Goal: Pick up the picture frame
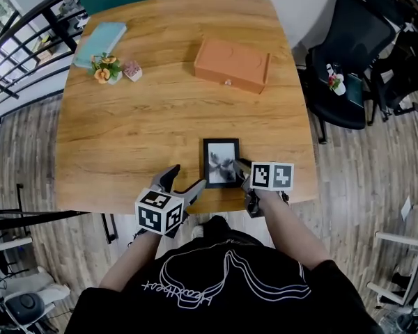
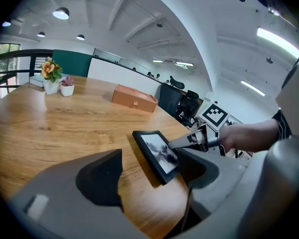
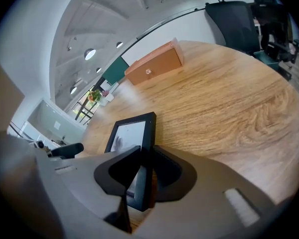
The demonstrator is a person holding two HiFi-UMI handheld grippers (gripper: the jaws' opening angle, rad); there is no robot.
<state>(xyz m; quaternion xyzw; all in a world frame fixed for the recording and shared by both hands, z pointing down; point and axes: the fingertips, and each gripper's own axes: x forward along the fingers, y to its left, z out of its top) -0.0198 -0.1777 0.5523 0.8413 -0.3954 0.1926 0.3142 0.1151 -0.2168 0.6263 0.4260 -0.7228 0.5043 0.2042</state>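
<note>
Closest to you, at the bench's (image 1: 160,117) near edge, your right claw (image 3: 144,171) is clamped on the frame (image 3: 132,133). Its two jaws pinch the black right-hand border near the corner closest to you, one jaw above and one below. The frame is a small black one with a grey, smudgy picture. It sits face up, flat or nearly flat on the wood; whether the gripped side is raised off the bench can't be told.

Just left of it, your left claw (image 2: 149,178) is spread wide and grips nothing. Bare wood shows between its jaws, and the frame's near corner lies just beside its right jaw.

From the head view, the frame (image 1: 221,162) lies between the left claw (image 1: 187,177) and the right claw (image 1: 245,172), with the long sides pointing away from you.

Past the frame is a wide stretch of open wood. Farther back and slightly right sits an orange box (image 1: 232,64). At far left stand potted flowers (image 1: 106,68) and a small pink pot (image 1: 132,71) just beside them, with a teal book (image 1: 99,43) behind. A black chair (image 1: 348,54) stands off the bench's far right corner.
</note>
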